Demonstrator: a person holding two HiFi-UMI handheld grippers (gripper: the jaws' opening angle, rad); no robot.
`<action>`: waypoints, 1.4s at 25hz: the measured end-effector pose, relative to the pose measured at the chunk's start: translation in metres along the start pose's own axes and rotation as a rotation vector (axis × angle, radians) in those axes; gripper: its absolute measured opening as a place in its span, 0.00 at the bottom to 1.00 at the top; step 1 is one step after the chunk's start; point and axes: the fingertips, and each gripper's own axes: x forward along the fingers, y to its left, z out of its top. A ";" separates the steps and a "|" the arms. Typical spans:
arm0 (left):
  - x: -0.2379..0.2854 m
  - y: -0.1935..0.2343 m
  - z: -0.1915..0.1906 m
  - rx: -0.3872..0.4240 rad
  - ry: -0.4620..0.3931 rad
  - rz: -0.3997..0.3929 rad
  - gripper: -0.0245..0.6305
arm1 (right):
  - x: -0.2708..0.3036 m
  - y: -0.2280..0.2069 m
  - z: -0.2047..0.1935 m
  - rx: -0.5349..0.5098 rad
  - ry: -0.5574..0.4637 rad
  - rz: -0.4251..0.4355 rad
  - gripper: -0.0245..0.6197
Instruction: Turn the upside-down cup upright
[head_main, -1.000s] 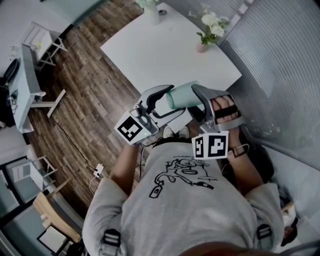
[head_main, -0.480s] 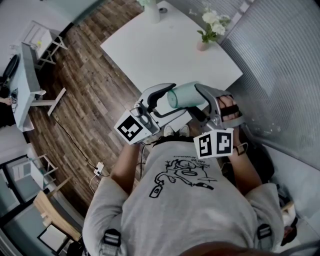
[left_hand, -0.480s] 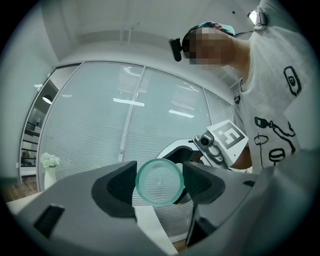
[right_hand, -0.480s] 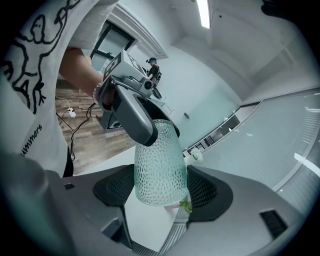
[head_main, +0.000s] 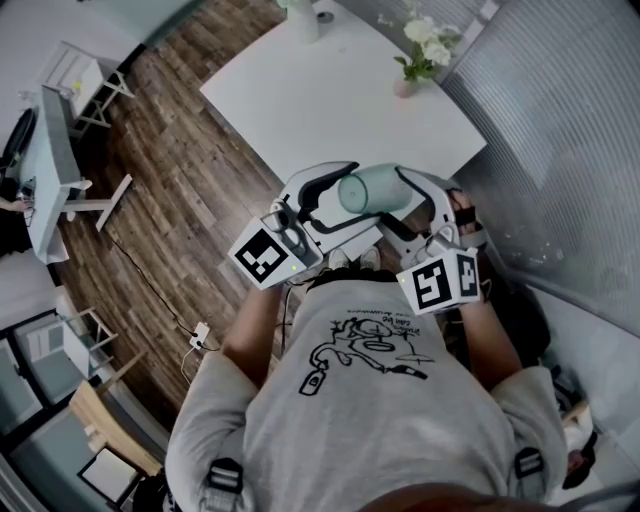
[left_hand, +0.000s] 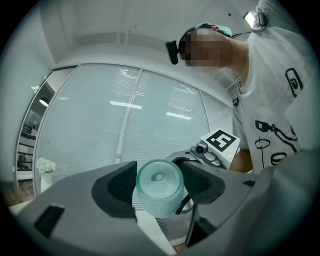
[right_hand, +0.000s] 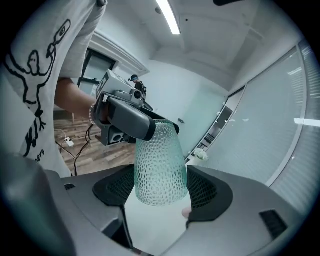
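I judge the cup (head_main: 380, 190) light, stiff and breakable if it is glass (the dimples should resist slipping), and best held across its wall. It is pale green and translucent. It lies sideways in the air before my chest, base toward 9 o'clock. My left gripper (left_hand: 159, 187) pinches the base end and my right gripper (right_hand: 161, 190) the wide end, beside the white table (head_main: 330, 90).

Cup (head_main: 372, 190): pale teal, translucent, dimpled all over, tapering from a wide mouth to a small closed base. Hanging in the air over the near edge of the white worktop (head_main: 330, 90), tipped roughly onto its side. Sitting narrow end between the pads of the left tongs (left_hand: 160, 177), wide end between the pads of the right tongs (right_hand: 161, 192), touching both pairs.
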 end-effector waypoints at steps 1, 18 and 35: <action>0.000 0.000 0.001 -0.001 -0.004 -0.001 0.48 | 0.000 0.000 0.000 0.017 -0.011 0.004 0.57; 0.010 -0.006 0.006 0.033 0.011 -0.019 0.47 | 0.003 0.010 -0.003 0.316 -0.220 0.068 0.56; 0.015 -0.009 -0.003 0.020 0.033 -0.031 0.47 | 0.009 0.022 -0.003 0.601 -0.427 0.139 0.56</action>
